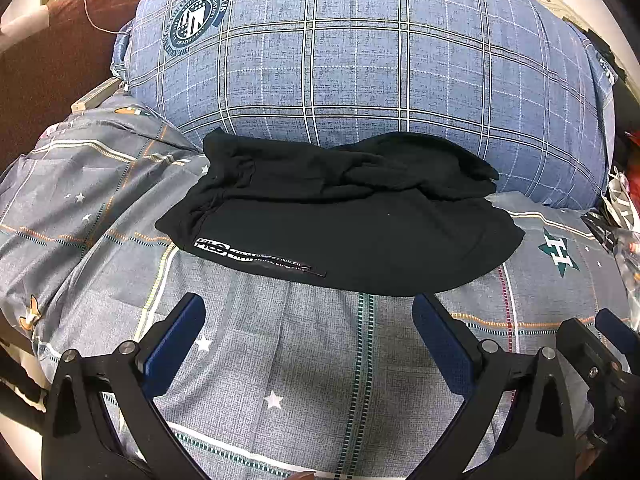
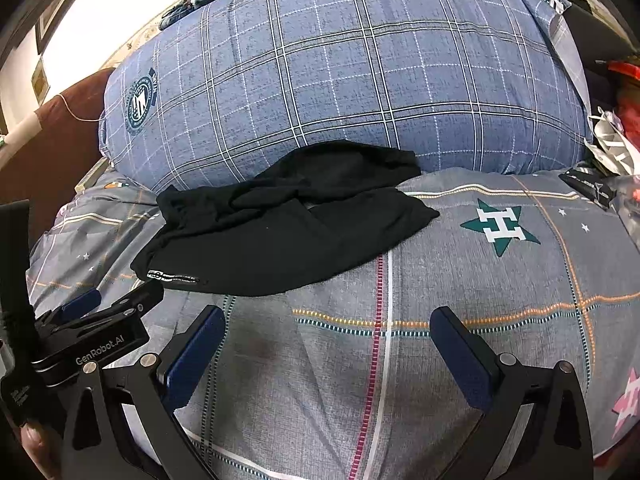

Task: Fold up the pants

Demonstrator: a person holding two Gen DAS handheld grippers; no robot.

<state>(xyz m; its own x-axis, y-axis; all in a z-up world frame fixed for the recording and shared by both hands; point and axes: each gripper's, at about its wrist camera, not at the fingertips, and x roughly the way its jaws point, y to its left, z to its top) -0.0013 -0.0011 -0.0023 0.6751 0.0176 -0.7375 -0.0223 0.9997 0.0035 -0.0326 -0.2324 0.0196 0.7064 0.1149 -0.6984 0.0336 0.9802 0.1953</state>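
Black pants (image 1: 340,220) lie folded into a compact bundle on the grey patterned bedsheet (image 1: 280,360), their far edge resting against a big blue plaid pillow (image 1: 360,60). A white printed logo strip (image 1: 240,256) runs along the near left edge. My left gripper (image 1: 308,312) is open and empty, just short of the pants' near edge. My right gripper (image 2: 328,320) is open and empty, hovering over the sheet in front of the pants (image 2: 280,232). The left gripper (image 2: 100,300) shows at the left of the right wrist view; the right one shows at the right edge of the left wrist view (image 1: 600,344).
The blue plaid pillow (image 2: 340,80) fills the back of the bed. A brown headboard or sofa (image 1: 48,60) stands at the far left. Clutter of bags and red items (image 2: 616,120) lies at the right edge. A green star print (image 2: 500,228) marks the sheet right of the pants.
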